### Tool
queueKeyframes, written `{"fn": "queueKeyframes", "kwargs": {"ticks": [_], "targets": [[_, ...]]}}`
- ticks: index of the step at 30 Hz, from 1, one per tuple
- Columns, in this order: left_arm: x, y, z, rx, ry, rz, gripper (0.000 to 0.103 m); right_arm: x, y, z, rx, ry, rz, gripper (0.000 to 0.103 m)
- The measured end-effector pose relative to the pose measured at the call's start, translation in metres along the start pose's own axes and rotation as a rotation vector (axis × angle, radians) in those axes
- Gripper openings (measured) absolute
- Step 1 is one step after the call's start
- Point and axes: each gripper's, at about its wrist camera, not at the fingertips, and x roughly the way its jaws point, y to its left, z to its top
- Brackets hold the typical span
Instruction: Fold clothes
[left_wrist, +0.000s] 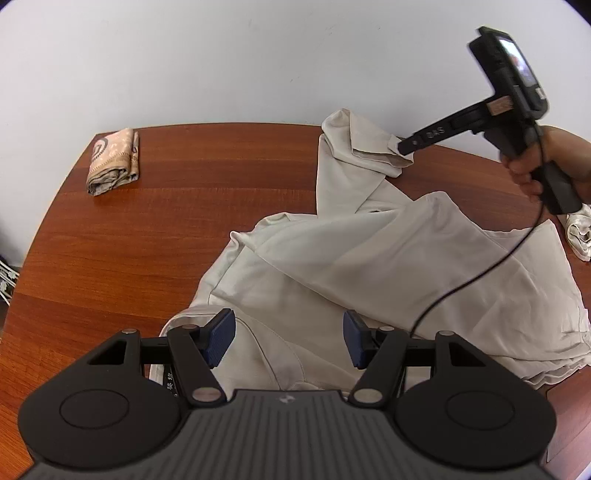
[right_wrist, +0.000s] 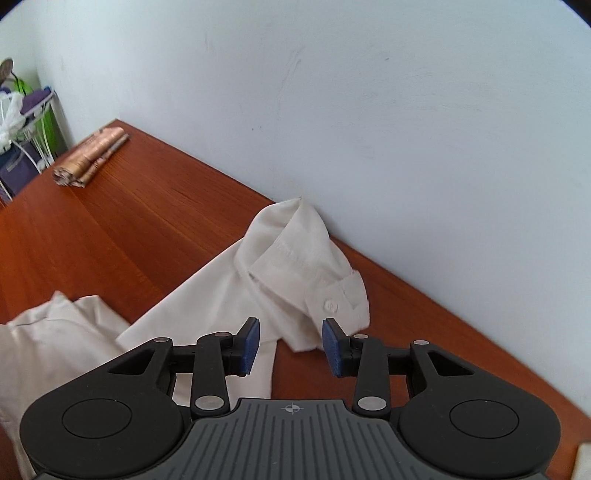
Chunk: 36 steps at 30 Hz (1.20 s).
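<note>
Big wooden table (left_wrist: 166, 206) fills the scene, pushed up against a pale wall (left_wrist: 258, 55). Spread across its right half lies the cream shirt (left_wrist: 388, 266), rumpled, body bunched toward the near edge, one sleeve (left_wrist: 340, 170) running away toward the wall. That sleeve ends in a buttoned cuff (right_wrist: 332, 299), folded over on itself close to where table meets wall.

Over in the far left corner of the table sits a folded patterned cloth (left_wrist: 112, 160), tan and brown, well apart from the shirt.

Now the tools. The left gripper (left_wrist: 288, 339) hovers over the near part of the shirt, jaws spread wide, nothing between the blue pads (left_wrist: 221, 338). The right gripper (right_wrist: 290, 345) is down at the cuff, jaws apart on either side of the cuff's lower edge, not clamped on it. From the left view, its tip looks to be at or touching the cuff. The person's right hand (left_wrist: 532, 166) wraps its handle, a black cable (left_wrist: 480, 273) trailing across the shirt.
</note>
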Motion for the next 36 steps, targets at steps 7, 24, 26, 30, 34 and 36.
{"fn": "queueKeyframes", "kwargs": {"ticks": [7,24,26,30,34,36], "targets": [[0.008,-0.001,0.001,-0.020,0.011,0.007,0.069,0.039,0.016,0.014,-0.151,0.015,-0.054,0.044],[0.022,-0.005,0.003,-0.020,0.030,0.011,0.069,0.042,-0.001,0.019,-0.090,-0.024,-0.019,0.002],[0.023,-0.007,0.003,-0.022,0.035,0.007,0.069,0.036,0.000,0.019,-0.114,-0.022,-0.005,0.004],[0.021,-0.011,0.003,-0.019,0.027,0.003,0.069,0.037,0.011,0.014,-0.186,-0.010,-0.016,0.033],[0.020,-0.013,0.003,-0.010,0.022,-0.004,0.069,0.044,0.024,0.014,-0.261,-0.020,-0.032,0.055],[0.021,-0.014,0.004,-0.006,0.021,-0.006,0.069,0.048,0.026,0.016,-0.257,-0.018,-0.030,0.056]]}}
